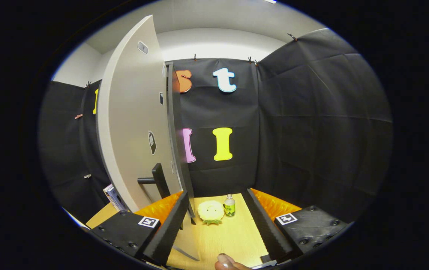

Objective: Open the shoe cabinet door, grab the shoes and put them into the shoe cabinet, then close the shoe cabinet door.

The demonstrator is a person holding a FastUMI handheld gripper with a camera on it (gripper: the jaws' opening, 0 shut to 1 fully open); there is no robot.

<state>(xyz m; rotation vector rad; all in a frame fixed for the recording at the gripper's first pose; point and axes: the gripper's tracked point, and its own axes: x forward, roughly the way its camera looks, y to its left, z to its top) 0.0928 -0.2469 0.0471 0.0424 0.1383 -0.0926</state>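
Fingers [216,221] apart, empty; cabinet door [135,123] just ahead, left.

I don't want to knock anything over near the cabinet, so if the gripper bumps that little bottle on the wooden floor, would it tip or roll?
The bottle stands upright, narrow and taller than wide, so a nudge would probably tip it. Its round body would then likely roll. It looks small, so probably light. The open gripper has its fingers apart, the bottle beyond them beside the yellow plush slipper.
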